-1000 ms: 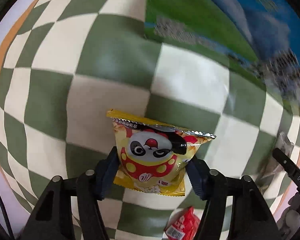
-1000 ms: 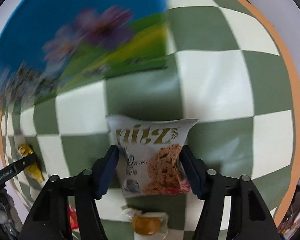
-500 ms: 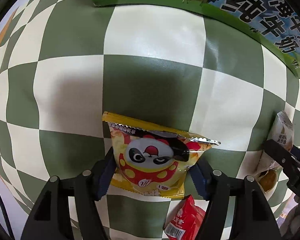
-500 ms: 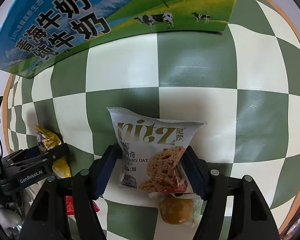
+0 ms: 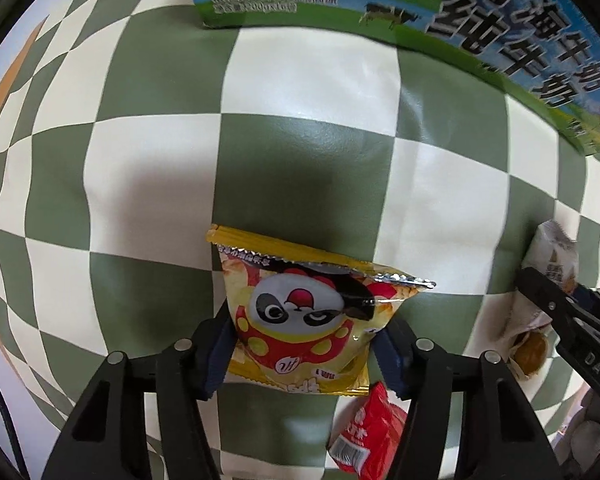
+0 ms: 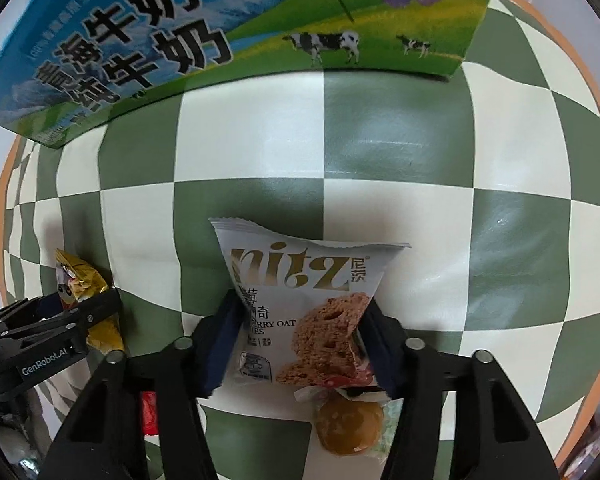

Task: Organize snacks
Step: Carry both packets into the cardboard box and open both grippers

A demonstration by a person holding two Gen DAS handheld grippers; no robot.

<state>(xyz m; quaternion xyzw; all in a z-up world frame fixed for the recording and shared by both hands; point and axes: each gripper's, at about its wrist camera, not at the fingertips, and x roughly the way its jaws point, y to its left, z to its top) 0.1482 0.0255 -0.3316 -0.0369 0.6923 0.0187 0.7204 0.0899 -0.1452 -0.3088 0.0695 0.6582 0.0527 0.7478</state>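
My left gripper (image 5: pixel 304 344) is shut on a yellow panda snack bag (image 5: pixel 304 312), held above the checkered cloth. My right gripper (image 6: pixel 300 340) is shut on a white oat cookie bag (image 6: pixel 300 304). The blue and green milk carton box (image 5: pixel 460 20) stands at the far side; it also shows in the right wrist view (image 6: pixel 220 28). A red snack packet (image 5: pixel 370 436) lies under the left gripper. A round golden pastry in clear wrap (image 6: pixel 350 426) lies under the right gripper. The right gripper with its white bag (image 5: pixel 552 264) shows at the left view's right edge.
The green and white checkered cloth (image 6: pixel 400 140) covers the table, with an orange rim (image 6: pixel 580 92) at the right. The left gripper with its yellow bag (image 6: pixel 84 284) shows at the right view's left edge.
Both grippers have drawn back from the milk carton box, which now sits farther off and sharp. Both still hold their bags, and the loose packets beneath have come into view.
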